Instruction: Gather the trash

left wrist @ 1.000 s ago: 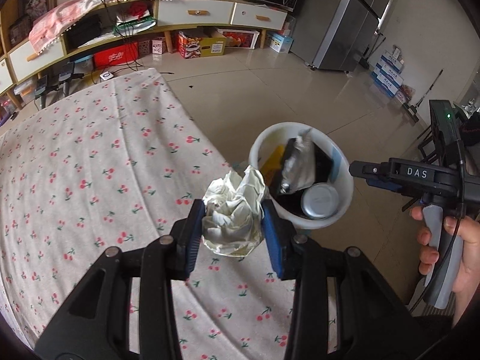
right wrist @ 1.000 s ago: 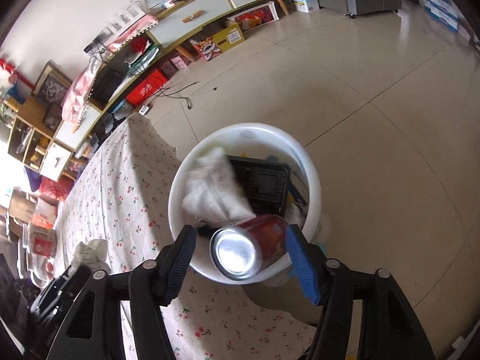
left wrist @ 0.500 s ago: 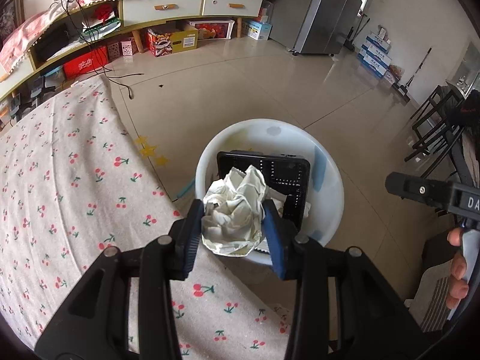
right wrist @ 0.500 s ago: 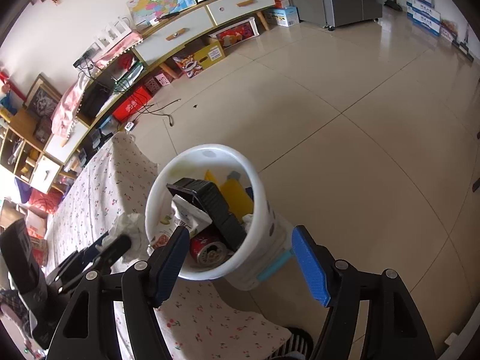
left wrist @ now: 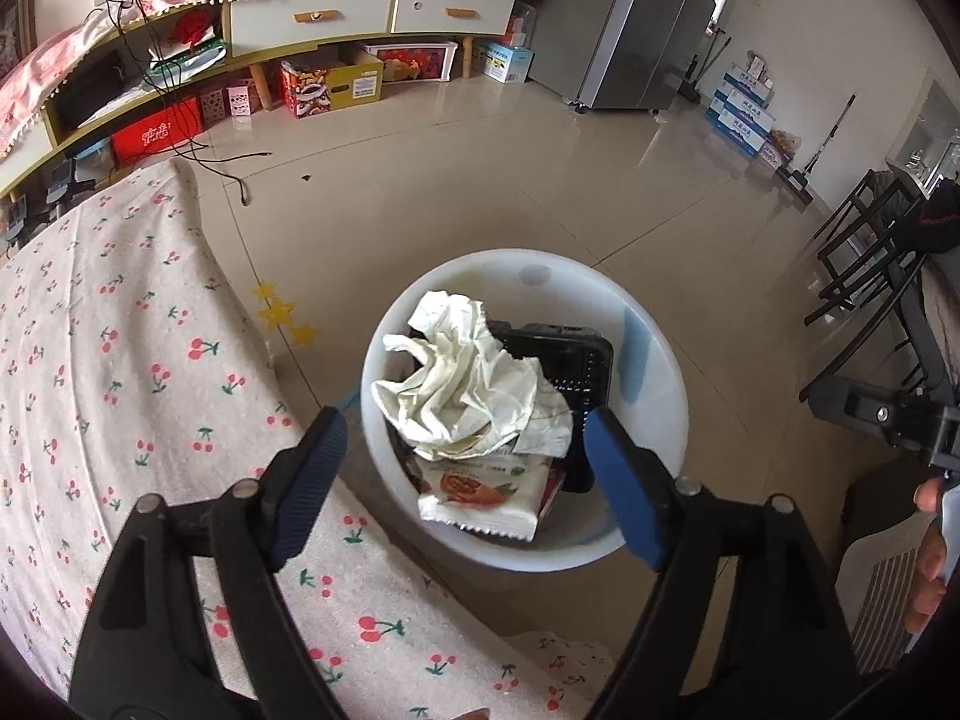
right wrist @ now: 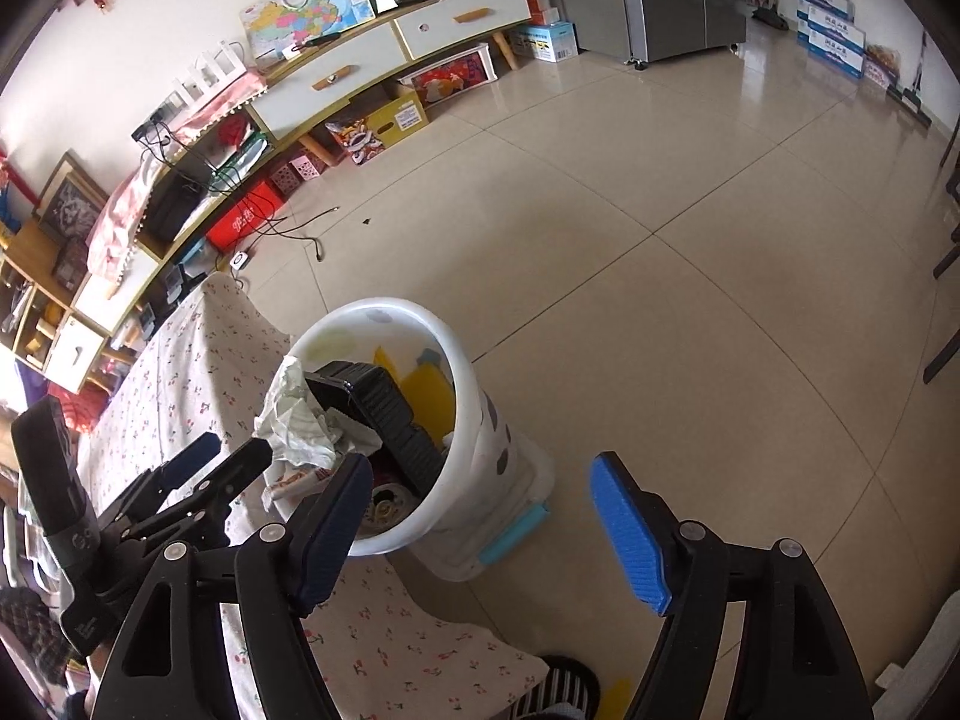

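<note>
Left wrist view: paper wad (left wrist: 468, 384) sits atop bin (left wrist: 654, 354), frame centre. Light, soft, crushable; pinch its bulk. Left gripper (left wrist: 462, 480) wide, empty; right gripper (right wrist: 480, 531) too.

Tiled floor (left wrist: 492, 192) (glossy) — steel fridge (left wrist: 648, 24)

Left claw (left wrist: 462, 468) jaws spread wide, empty, right claw (right wrist: 480, 516) also wide apart, empty, both angled down
</note>
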The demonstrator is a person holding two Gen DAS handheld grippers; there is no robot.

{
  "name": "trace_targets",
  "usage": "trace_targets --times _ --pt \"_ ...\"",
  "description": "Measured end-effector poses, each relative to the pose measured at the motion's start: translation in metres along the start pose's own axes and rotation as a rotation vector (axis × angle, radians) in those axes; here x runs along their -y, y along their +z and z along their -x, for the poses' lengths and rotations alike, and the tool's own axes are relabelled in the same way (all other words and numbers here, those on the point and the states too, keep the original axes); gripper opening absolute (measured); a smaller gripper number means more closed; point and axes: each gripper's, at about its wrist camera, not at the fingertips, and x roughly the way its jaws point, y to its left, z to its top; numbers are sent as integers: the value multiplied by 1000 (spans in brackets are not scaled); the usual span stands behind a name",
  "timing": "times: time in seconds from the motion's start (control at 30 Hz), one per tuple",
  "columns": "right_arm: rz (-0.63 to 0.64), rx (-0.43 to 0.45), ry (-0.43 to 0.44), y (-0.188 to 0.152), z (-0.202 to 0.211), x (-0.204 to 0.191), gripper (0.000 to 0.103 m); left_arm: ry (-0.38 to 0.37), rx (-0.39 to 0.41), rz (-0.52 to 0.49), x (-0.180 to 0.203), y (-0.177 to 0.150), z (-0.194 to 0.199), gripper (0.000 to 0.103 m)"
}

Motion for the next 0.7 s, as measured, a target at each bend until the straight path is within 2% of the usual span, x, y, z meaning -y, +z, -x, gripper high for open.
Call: trace_targets --times 0.1,0.27,0.43,0.7 --pt "0 -1 5 -3 3 -3 78 40 -3 8 -5 -7 11 84" --pt "29 15 15 -14 15 -16 80 139 12 32 -18 -28 42 95" --pt "87 48 0 -38 32 -39 84 184 10 75 -37 -54 81 102" --pt "203 99 -40 -78 63 -87 90 261 44 96 -59 -93 145 102"
